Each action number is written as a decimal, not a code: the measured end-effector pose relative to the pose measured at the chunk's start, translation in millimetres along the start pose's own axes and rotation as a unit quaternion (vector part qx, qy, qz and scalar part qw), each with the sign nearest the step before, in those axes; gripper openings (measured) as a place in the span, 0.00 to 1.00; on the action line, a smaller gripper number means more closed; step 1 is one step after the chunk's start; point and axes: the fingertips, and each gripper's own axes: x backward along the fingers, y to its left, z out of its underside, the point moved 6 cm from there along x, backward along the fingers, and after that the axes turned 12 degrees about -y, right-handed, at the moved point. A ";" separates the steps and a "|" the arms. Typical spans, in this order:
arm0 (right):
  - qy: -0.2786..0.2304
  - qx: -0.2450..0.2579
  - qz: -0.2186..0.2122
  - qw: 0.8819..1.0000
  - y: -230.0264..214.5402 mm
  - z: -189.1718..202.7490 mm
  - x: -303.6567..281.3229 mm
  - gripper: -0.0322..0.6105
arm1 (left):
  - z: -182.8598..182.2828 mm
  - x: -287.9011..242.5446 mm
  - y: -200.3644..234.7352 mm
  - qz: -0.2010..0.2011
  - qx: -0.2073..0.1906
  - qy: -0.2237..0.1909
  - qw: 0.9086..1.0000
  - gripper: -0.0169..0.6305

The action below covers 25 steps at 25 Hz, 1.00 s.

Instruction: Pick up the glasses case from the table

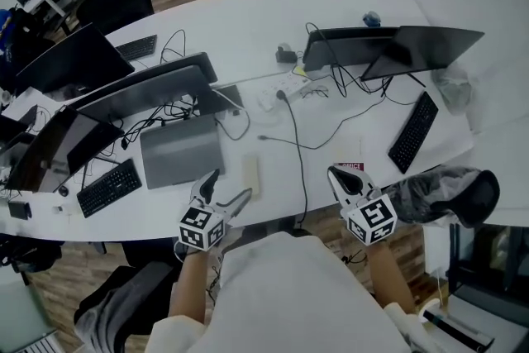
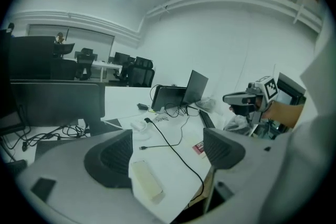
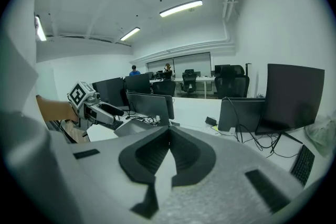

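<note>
Cream glasses case [image 1: 250,175] lay on the desk [image 1: 347,12]; the left gripper [image 1: 227,188] had its fingers spread wide and empty, the right gripper [image 1: 337,174] pressed together on nothing.

Count on the worktop [image 1: 248,12]:

- Five monitors: three toward the left edge [image 1: 70,62] [image 1: 153,87] [image 1: 50,146], two toward the right edge [image 1: 351,45] [image 1: 434,45].
- Three keyboards: two on the left side [image 1: 139,47] [image 1: 109,188], one near the right edge [image 1: 413,132].
- One laptop [image 1: 182,149], closed.
- One glasses case [image 1: 250,175] at the front edge.
- One red-and-white card [image 1: 349,167] at the front edge.

Two handheld units at the front edge: left gripper [image 1: 230,188], right gripper [image 1: 335,173].
</note>
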 end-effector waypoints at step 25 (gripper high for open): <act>0.072 -0.028 -0.001 0.997 0.4 67.5 -18.6 0.05 | 180.1 -106.8 50.8 -0.040 0.017 0.209 0.977 0.63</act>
